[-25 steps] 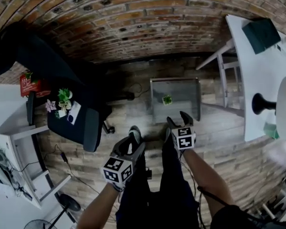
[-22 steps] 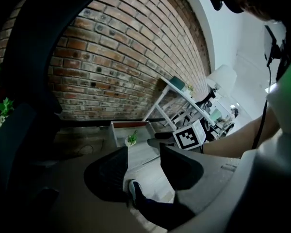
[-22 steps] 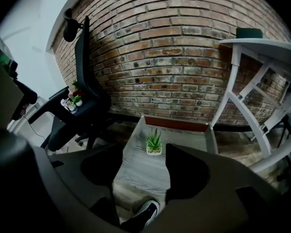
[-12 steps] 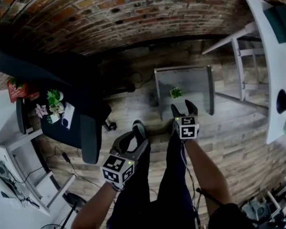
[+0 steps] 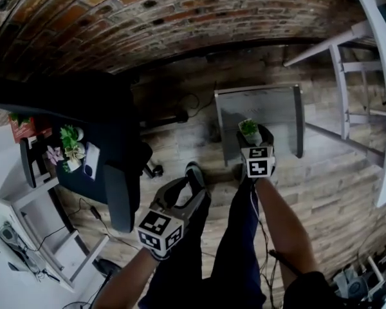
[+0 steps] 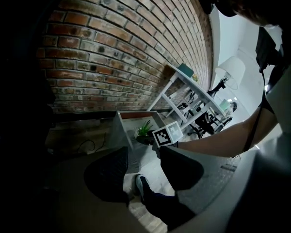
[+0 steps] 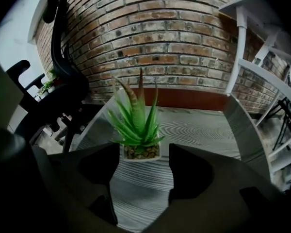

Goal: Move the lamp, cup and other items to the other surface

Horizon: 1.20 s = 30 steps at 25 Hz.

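Wood-plank floor (image 5: 321,192) underfoot. L gripper (image 6: 143,159) nearest: jaws approx. half apart, nothing between. R gripper (image 5: 256,134) ahead: jaws wide, just opened further, astride potted succulent (image 7: 138,130), pads not pressing. Plant upright on low grey table (image 5: 280,108). Brick wall (image 5: 148,24) behind.

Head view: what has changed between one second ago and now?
The right gripper came down to the potted plant on the low table; its jaws have just been opening, with the plant between their tips, not gripped. The plant kept its place. The left gripper stays open and empty.
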Motion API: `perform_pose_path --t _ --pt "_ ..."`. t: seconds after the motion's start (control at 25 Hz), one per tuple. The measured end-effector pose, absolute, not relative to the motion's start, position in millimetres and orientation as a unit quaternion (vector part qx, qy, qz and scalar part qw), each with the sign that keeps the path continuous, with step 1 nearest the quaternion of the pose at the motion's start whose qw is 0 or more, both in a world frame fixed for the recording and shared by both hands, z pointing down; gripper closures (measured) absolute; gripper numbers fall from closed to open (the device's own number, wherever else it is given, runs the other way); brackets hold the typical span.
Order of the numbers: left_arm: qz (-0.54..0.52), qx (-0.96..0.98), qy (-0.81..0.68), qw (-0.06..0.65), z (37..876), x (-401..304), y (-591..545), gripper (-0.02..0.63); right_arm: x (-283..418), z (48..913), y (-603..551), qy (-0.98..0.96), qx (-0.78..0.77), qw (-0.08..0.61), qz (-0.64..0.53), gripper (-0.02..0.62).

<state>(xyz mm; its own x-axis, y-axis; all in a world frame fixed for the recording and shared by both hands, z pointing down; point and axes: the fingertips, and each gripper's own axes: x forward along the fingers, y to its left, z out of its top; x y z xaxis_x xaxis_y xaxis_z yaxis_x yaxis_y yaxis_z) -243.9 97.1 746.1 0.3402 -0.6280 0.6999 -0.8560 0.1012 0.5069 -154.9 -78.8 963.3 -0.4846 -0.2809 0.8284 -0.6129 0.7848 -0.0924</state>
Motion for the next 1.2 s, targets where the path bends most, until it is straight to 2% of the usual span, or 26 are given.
perform_pose_path --t 0.2,0.28,0.64,1.2 --pt "0.119 0.663 -0.559 0.483 752 -244 92 0.402 -167 974 -81 -0.848 0.263 0.426 0.173 0.282" --pt "0.119 0.664 -0.557 0.484 754 -246 90 0.402 -170 974 -84 -0.85 0.264 0.425 0.165 0.327" --pt "0.108 0.656 -0.566 0.488 734 -262 80 0.402 -161 944 -89 -0.844 0.276 0.425 0.174 0.33" --pt "0.105 0.728 -0.513 0.443 570 -235 46 0.403 -100 721 -85 -0.824 0.323 0.418 0.206 0.33"
